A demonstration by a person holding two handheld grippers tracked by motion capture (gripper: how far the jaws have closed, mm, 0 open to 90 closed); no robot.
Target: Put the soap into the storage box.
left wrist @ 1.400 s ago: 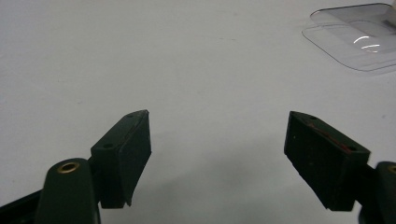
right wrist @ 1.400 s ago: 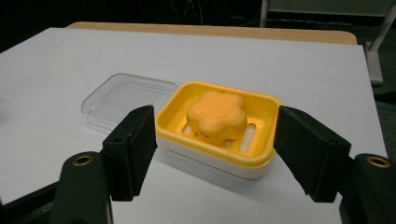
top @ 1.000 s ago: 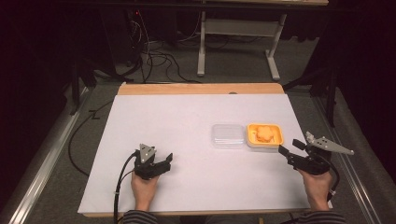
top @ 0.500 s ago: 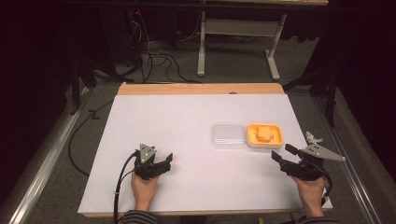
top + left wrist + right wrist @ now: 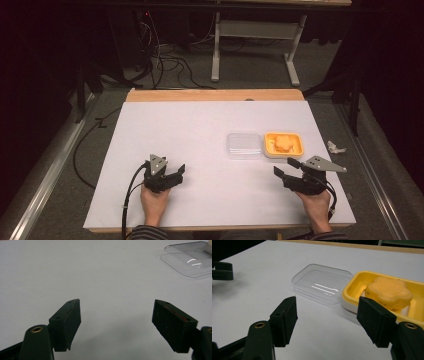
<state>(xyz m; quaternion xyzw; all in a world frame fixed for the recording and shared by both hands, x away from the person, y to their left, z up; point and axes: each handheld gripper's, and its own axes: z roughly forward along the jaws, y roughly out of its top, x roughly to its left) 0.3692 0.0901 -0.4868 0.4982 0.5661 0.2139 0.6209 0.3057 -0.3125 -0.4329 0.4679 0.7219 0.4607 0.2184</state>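
Note:
A yellow tray (image 5: 297,148) (image 5: 354,287) on the white table holds an orange flower-shaped piece (image 5: 283,143) (image 5: 389,292). A clear plastic lid (image 5: 244,145) (image 5: 322,286) (image 5: 191,261) lies flat just left of the tray, touching its side. My right gripper (image 5: 285,167) (image 5: 332,315) is open, low over the table a little in front of the tray and lid, with nothing between its jaws. Far to the left my left gripper (image 5: 176,172) (image 5: 117,322) is also open and empty above bare table, pointing toward the lid.
The white table top (image 5: 200,130) has a wooden strip (image 5: 215,95) along its far edge. A crumpled white scrap (image 5: 336,147) lies on the floor off the table's right side. Cables and a white frame leg (image 5: 216,55) stand beyond.
My right gripper has moved left and slightly forward toward the tray and lid. The left gripper has stayed where it was.

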